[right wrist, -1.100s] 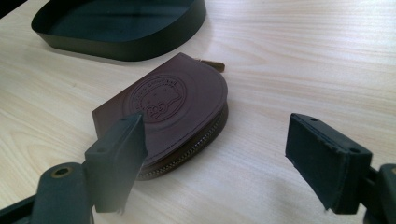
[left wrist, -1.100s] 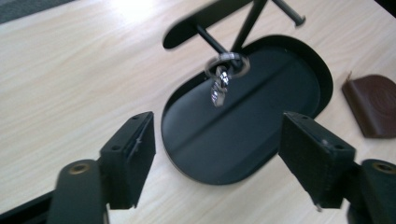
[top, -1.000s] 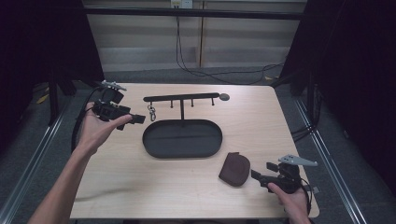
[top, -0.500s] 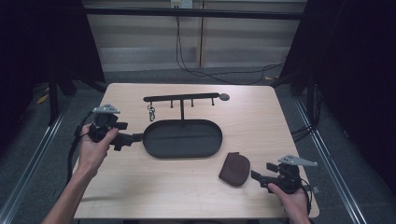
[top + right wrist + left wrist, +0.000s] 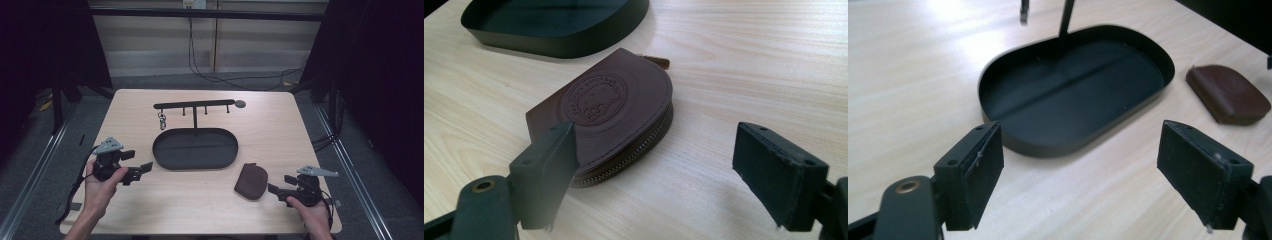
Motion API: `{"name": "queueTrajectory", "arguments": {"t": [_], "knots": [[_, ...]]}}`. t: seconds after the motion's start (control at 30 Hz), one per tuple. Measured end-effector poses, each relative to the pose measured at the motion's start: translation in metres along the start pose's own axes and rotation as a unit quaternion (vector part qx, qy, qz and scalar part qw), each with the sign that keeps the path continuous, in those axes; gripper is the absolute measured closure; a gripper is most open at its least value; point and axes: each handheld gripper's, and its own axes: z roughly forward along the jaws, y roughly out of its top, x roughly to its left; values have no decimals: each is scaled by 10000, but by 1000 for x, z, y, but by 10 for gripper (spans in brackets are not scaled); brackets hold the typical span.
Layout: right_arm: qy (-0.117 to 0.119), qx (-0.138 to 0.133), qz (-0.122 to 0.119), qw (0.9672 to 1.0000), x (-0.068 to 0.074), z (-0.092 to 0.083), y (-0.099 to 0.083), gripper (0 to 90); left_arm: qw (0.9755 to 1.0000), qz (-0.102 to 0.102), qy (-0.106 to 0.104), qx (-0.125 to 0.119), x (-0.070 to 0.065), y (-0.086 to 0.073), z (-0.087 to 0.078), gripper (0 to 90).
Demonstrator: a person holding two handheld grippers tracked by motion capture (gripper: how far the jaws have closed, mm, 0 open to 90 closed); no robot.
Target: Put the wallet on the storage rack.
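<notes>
Pale wooden table (image 5: 210, 205), read left to right. Left gripper (image 5: 142, 169), jaws spread and empty, rests near the left end of the black oval tray (image 5: 195, 148), whose stand bears a keyring (image 5: 162, 120). Brown zipped coin pouch (image 5: 251, 181) lies flat on the table just right of the tray. Right gripper (image 5: 272, 189), jaws wide apart, faces the pouch without clasping it. Judged progress: keyring hung; pouch not yet grasped or placed in the empty tray.
</notes>
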Motion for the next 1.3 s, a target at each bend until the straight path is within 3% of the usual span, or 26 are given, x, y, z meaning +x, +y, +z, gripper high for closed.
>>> {"name": "queueTrajectory", "arguments": {"t": [0.13, 0.3, 0.4, 0.5, 0.67, 0.7, 0.73, 0.8, 0.9, 1.0, 1.07, 1.2, 1.3], "knots": [[26, 61, -51, 10000, 3, 0, 2, 178, 9996, -141, -228, 47, 0, -14, -3, 245], [111, 87, -125, 9998, 9, -3, 5, 219, 9993, -320, -79, -194, -6, -31, -12, 243], [23, 78, -233, 9997, 10, -4, 10, 210, 9994, -278, -147, -144, -11, -45, -12, 243], [124, 241, -253, 9993, 10, -2, 15, 218, 9993, -222, -293, 33, -16, -60, -10, 242], [124, 385, -329, 9986, 12, 2, 22, 250, 9991, -165, -399, 15, -22, -69, -11, 225], [154, 400, -289, 9987, 12, 2, 24, 253, 9989, -36, -438, 145, -24, -71, -9, 219], [183, 424, -310, 9985, 12, 3, 26, 257, 9991, 2, -399, 170, -26, -73, -7, 176], [202, 458, -287, 9983, 12, 2, 30, 262, 9982, 11, -523, 291, -30, -75, -5, 173], [285, 537, -241, 9979, 12, 2, 36, 278, 9979, 169, -564, 286, -34, -76, -6, 172], [439, 750, -215, 9960, 13, 5, 42, 281, 9979, 120, -558, 295, -33, -78, -6, 172], [359, 902, -261, 9949, 14, 9, 47, 271, 9981, 115, -542, 284, -31, -78, -7, 172], [320, 1393, -378, 9890, 15, 17, 55, 256, 9981, 120, -549, 270, -29, -76, -6, 179], [227, 1600, -498, 9856, 18, 23, 60, 248, 9982, 62, -536, 265, -27, -74, -5, 179]]}}
